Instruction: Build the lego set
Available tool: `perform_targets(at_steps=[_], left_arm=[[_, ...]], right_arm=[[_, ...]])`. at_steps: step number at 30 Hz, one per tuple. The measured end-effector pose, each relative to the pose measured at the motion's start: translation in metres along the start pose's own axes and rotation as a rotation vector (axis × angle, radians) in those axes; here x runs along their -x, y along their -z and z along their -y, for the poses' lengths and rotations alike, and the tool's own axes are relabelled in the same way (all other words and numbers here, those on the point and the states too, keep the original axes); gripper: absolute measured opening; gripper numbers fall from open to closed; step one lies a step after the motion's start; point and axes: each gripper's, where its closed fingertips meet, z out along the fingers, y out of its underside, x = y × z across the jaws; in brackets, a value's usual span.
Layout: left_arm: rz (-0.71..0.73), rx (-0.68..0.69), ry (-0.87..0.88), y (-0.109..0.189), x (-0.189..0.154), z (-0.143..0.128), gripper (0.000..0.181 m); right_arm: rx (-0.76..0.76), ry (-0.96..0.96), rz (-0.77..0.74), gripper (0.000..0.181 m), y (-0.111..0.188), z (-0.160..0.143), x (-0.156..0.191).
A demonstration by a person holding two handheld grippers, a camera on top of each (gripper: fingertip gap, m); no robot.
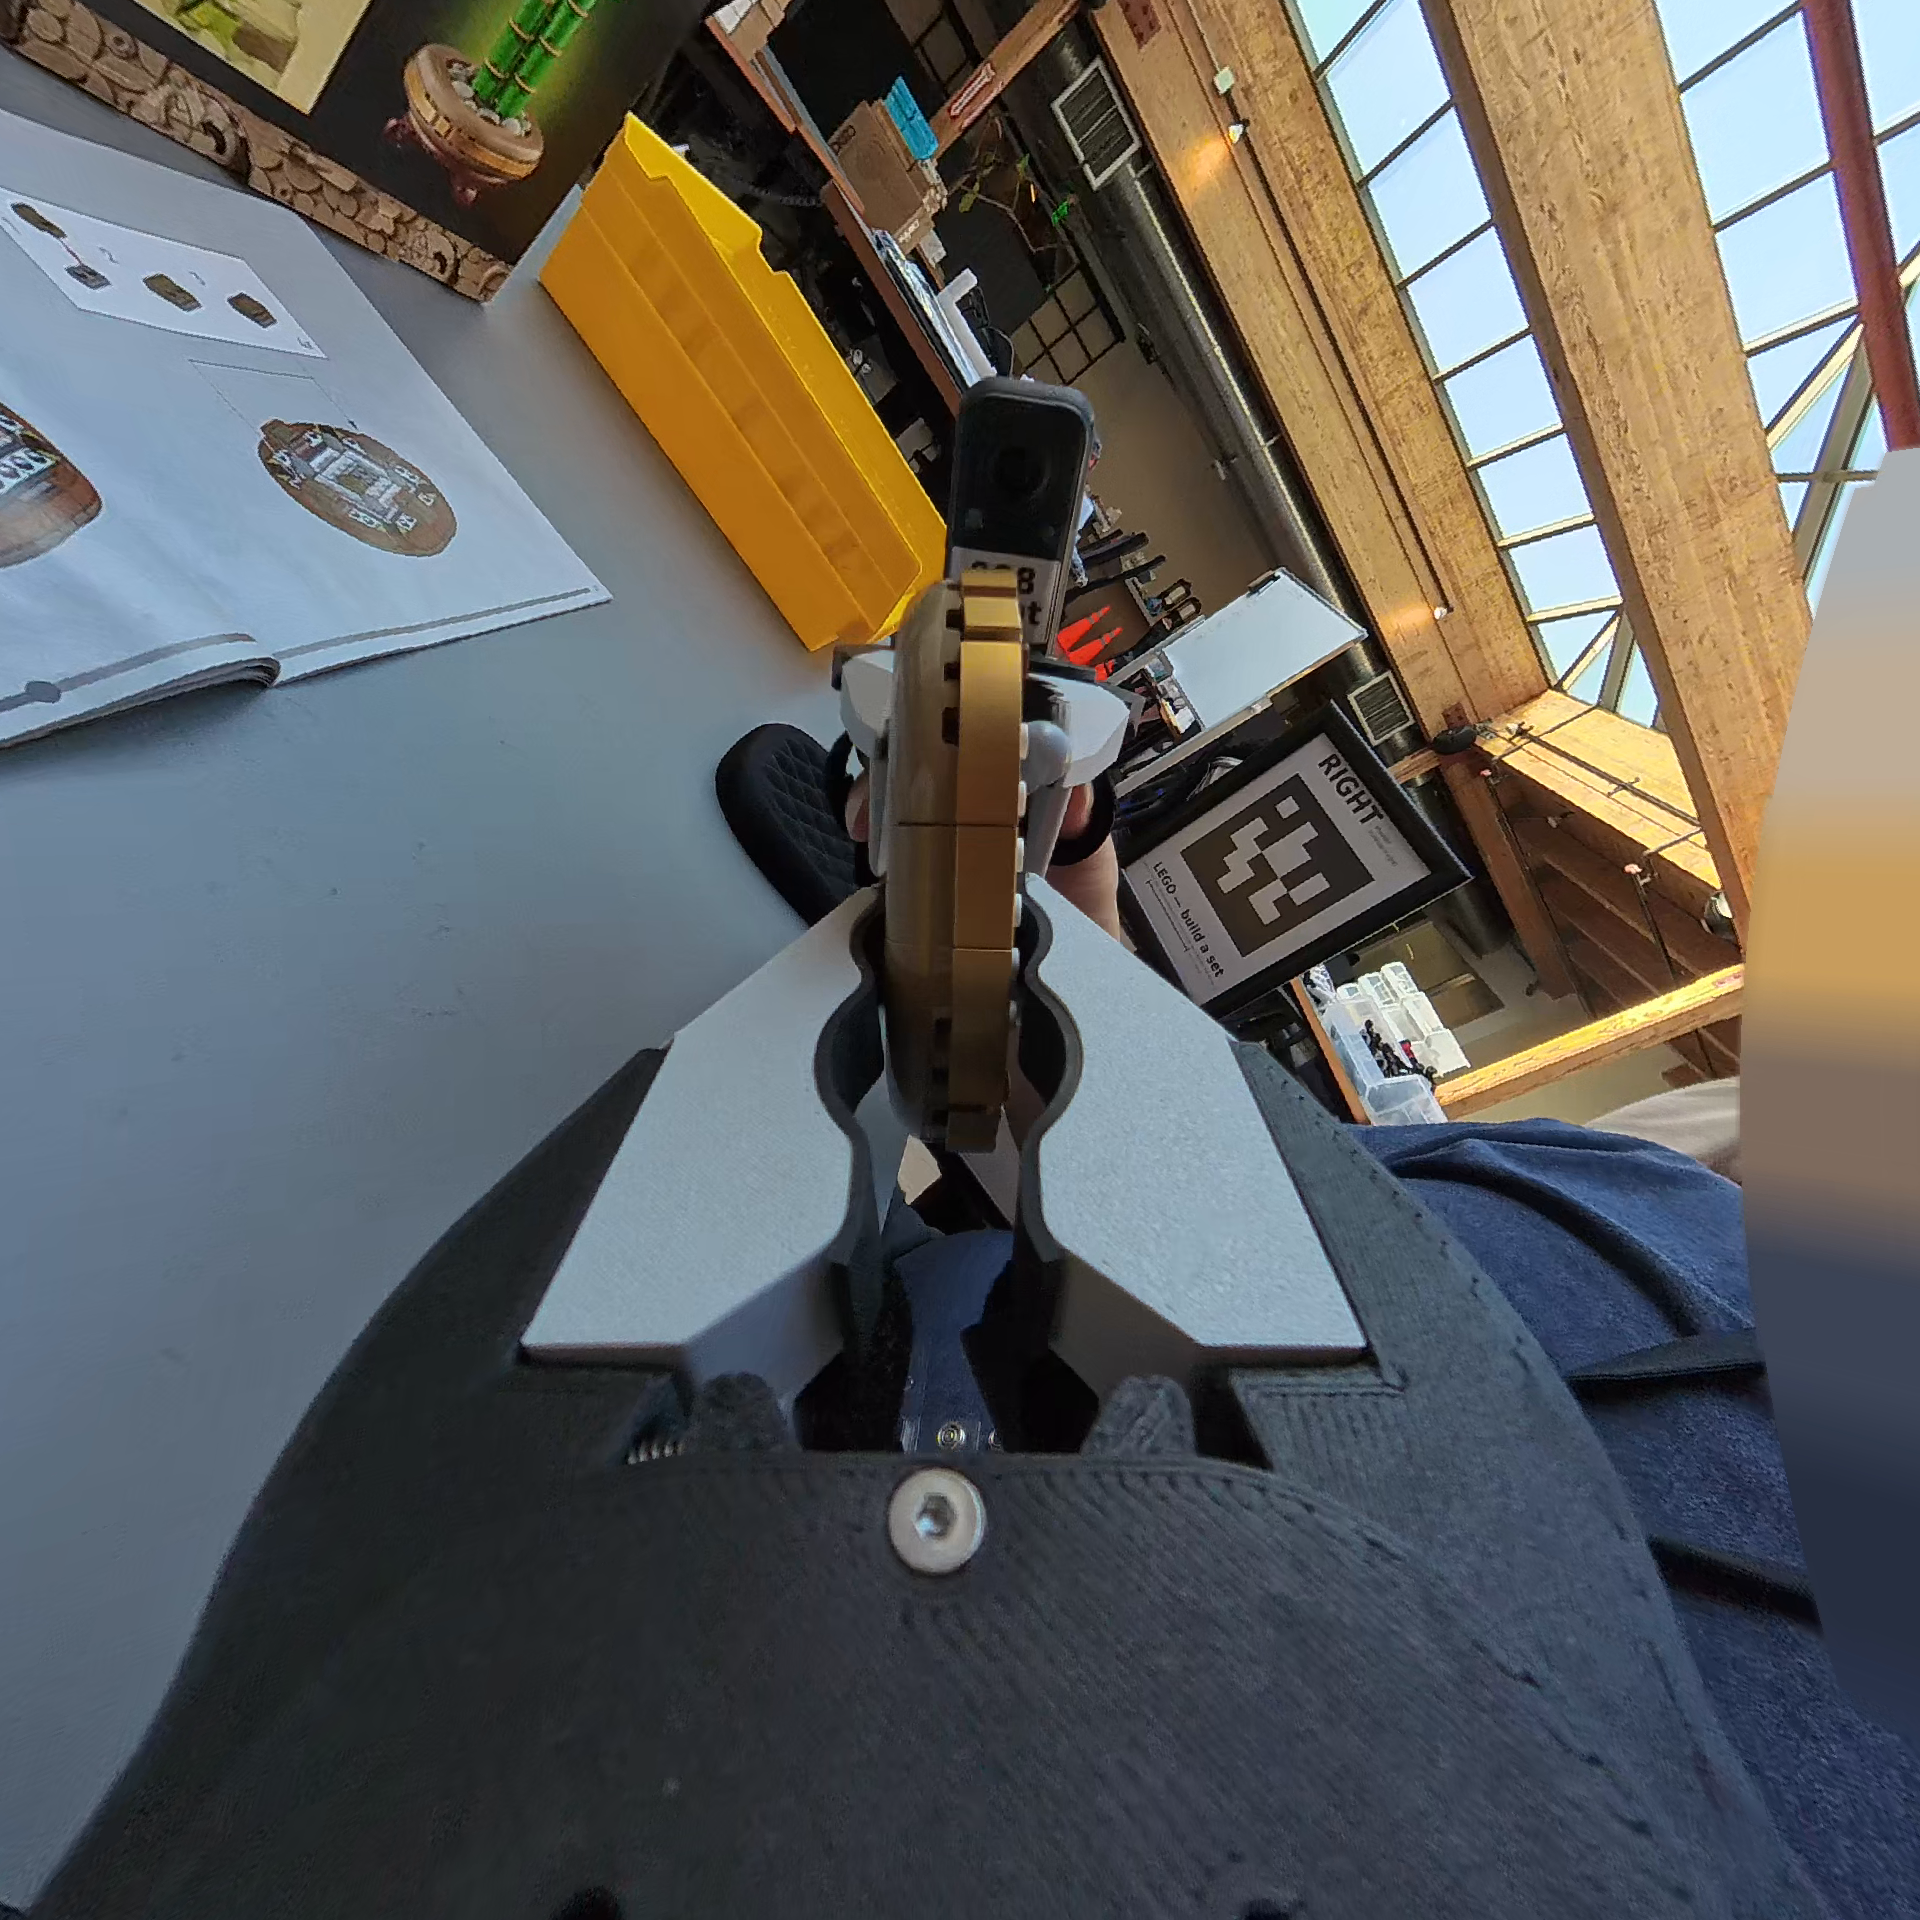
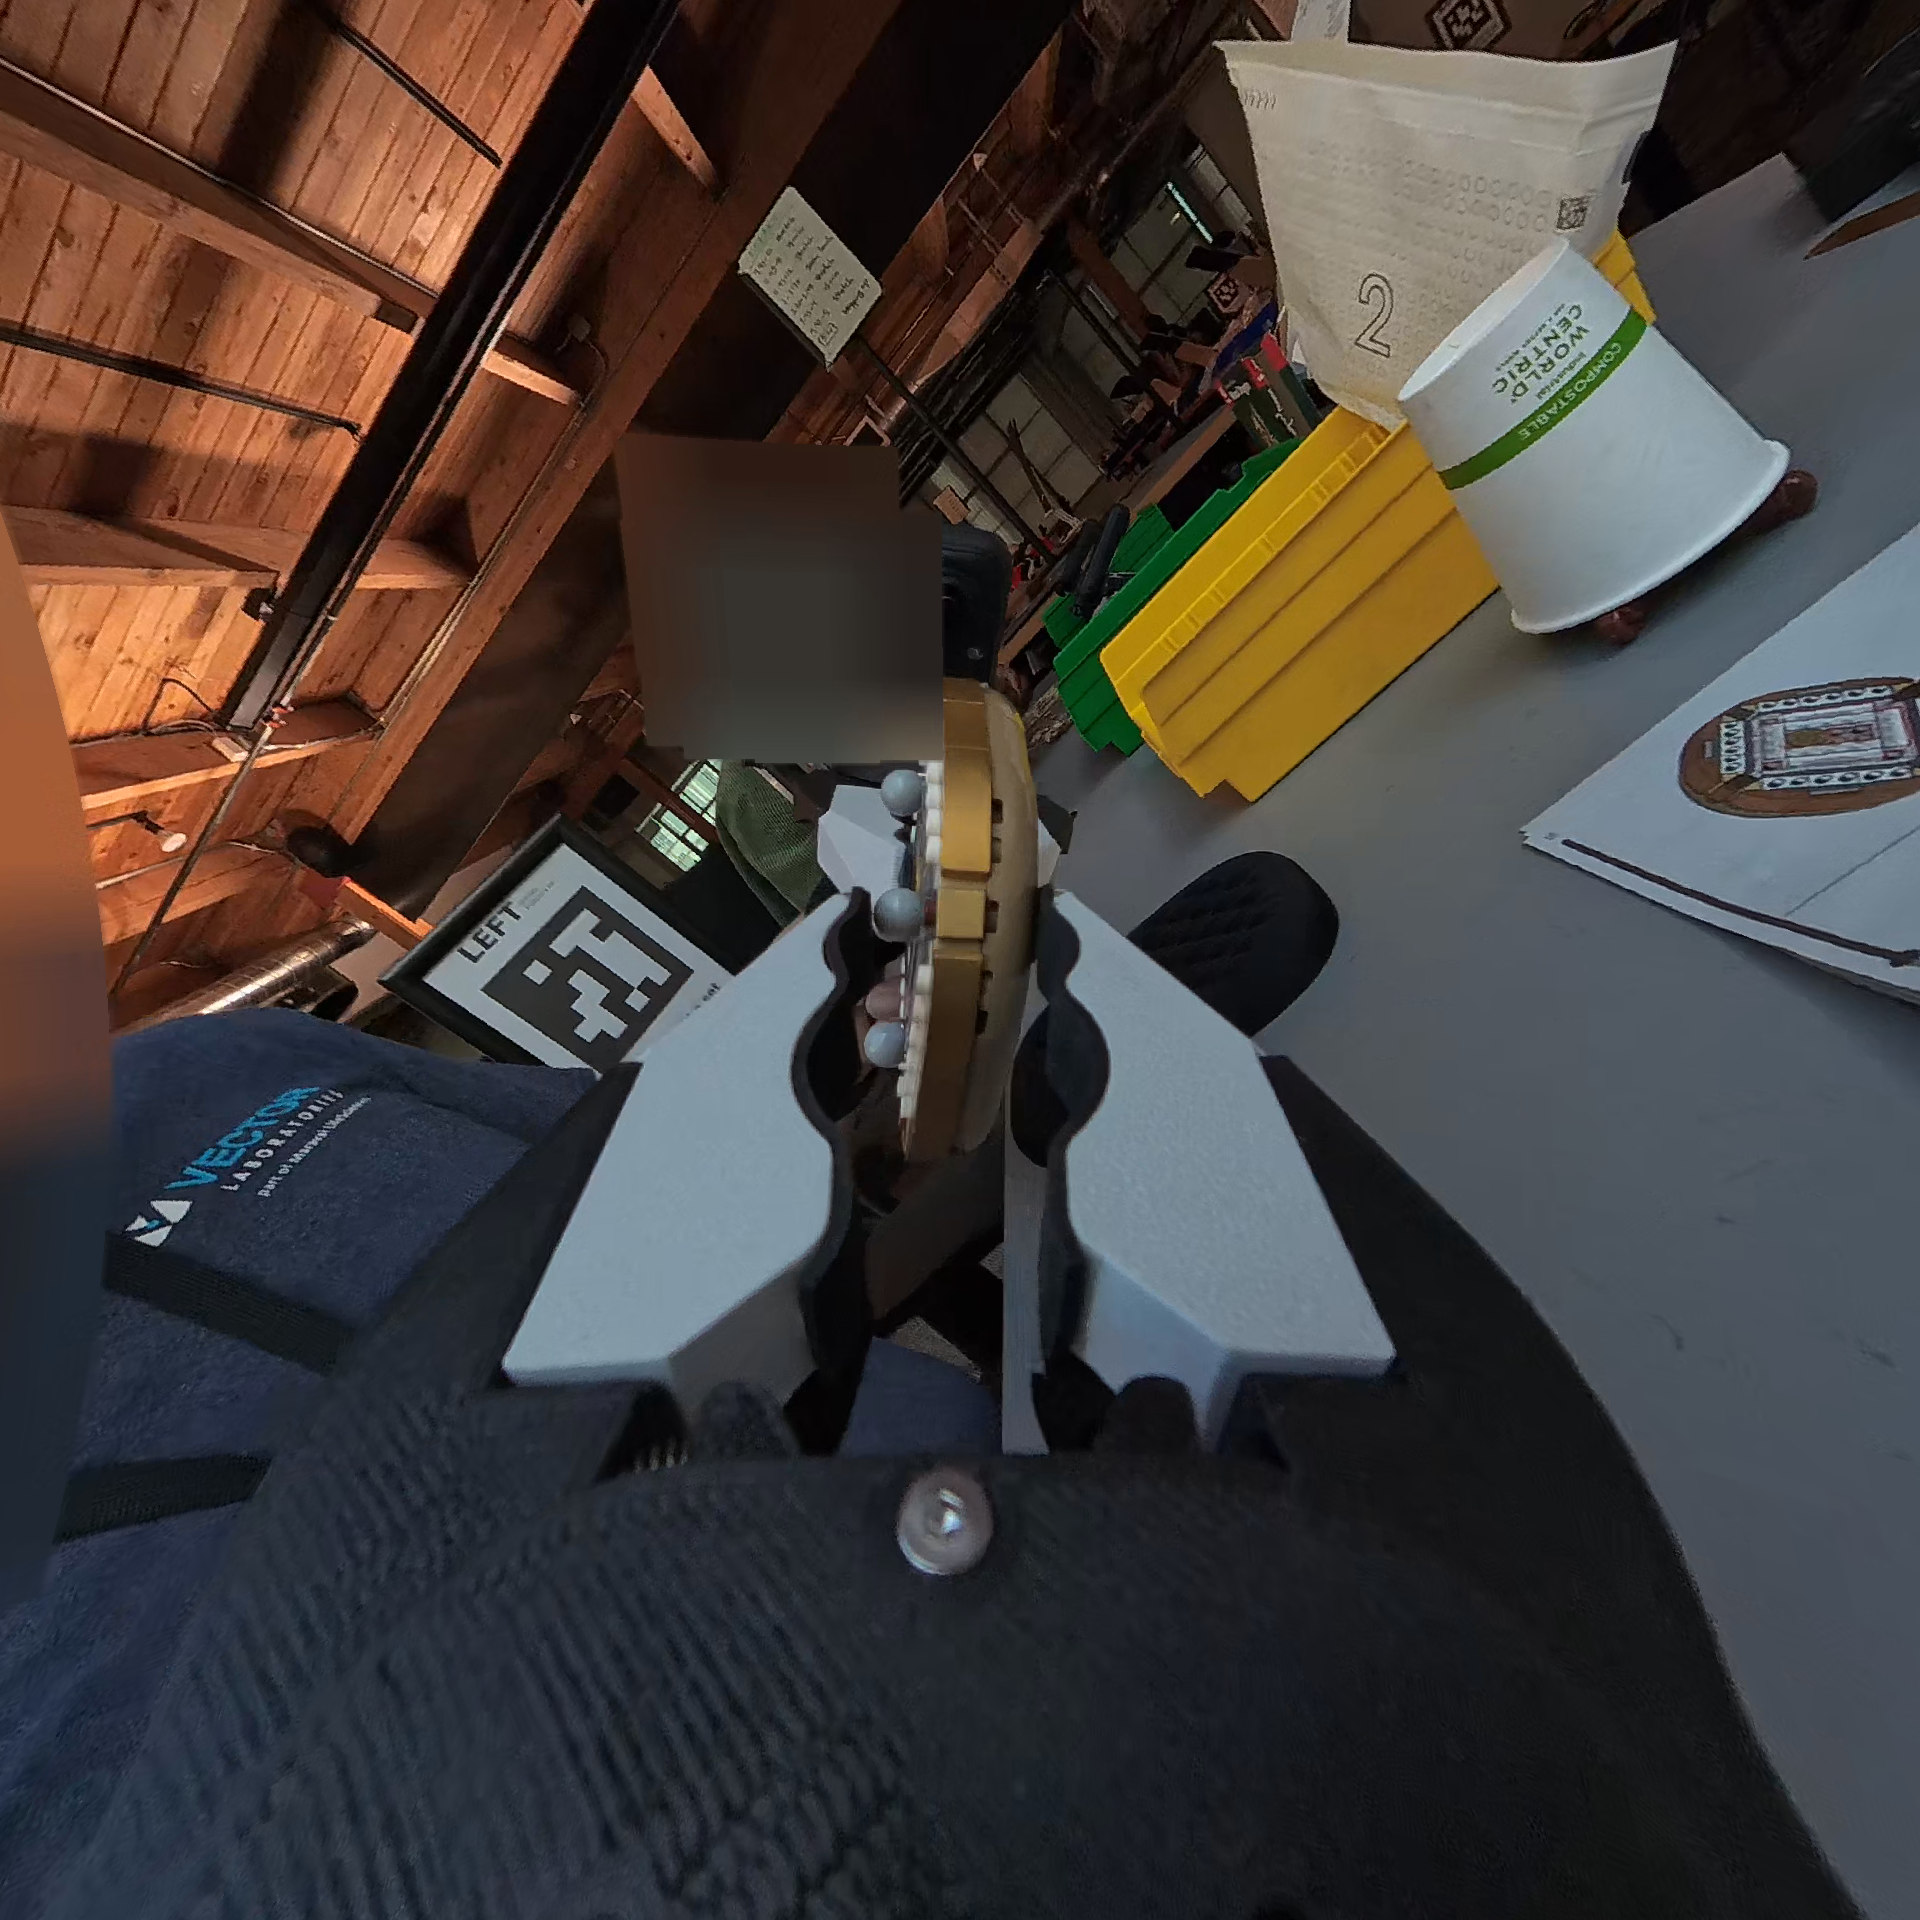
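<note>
The left gripper [image 1: 951,935] and right gripper [image 2: 951,966] are both clamping the round gold Lego base [image 1: 961,862] edge-on, lifted above the grey table [image 1: 364,987], probably for pressing parts together. Farther off, the open instruction booklet [image 1: 260,499], yellow bin [image 1: 748,384] and overturned paper cup [image 2: 1590,457] are lying clear.

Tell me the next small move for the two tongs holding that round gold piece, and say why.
Probably lower the round gold assembly flat onto the grey table beside the open instruction booklet. Both the left tongs and the right tongs clamp it edge-on in the air, so neither is free to pick up another part.
</note>
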Motion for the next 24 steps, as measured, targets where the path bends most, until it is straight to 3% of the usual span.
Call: perform_targets(at_steps=[2, 7, 13, 16, 20, 24], left_arm=[[0.009, 0.028, -0.013, -0.002, -0.002, -0.003, 0.019], [0.032, 0.105, -0.053, -0.01, -0.006, -0.014, 0.019], [0.034, 0.15, -0.056, -0.014, -0.007, -0.021, 0.019], [0.032, 0.163, -0.056, -0.015, -0.007, -0.022, 0.019], [-0.005, 0.079, -0.011, -0.008, -0.008, -0.01, 0.019], [0.056, 0.072, -0.049, -0.002, -0.001, -0.007, 0.019]], right_arm=[[0.047, 0.063, -0.05, 0.062, -0.002, 0.001, -0.002], [0.153, 0.137, -0.008, 0.044, -0.008, 0.01, 0.014], [0.281, 0.081, 0.012, 0.041, -0.01, -0.003, 0.014], [0.301, 0.07, 0.015, 0.042, -0.011, -0.007, 0.012], [0.258, 0.078, 0.003, 0.049, 0.002, -0.002, 0.008], [0.219, 0.047, 0.004, 0.047, 0.012, -0.004, 0.003]])
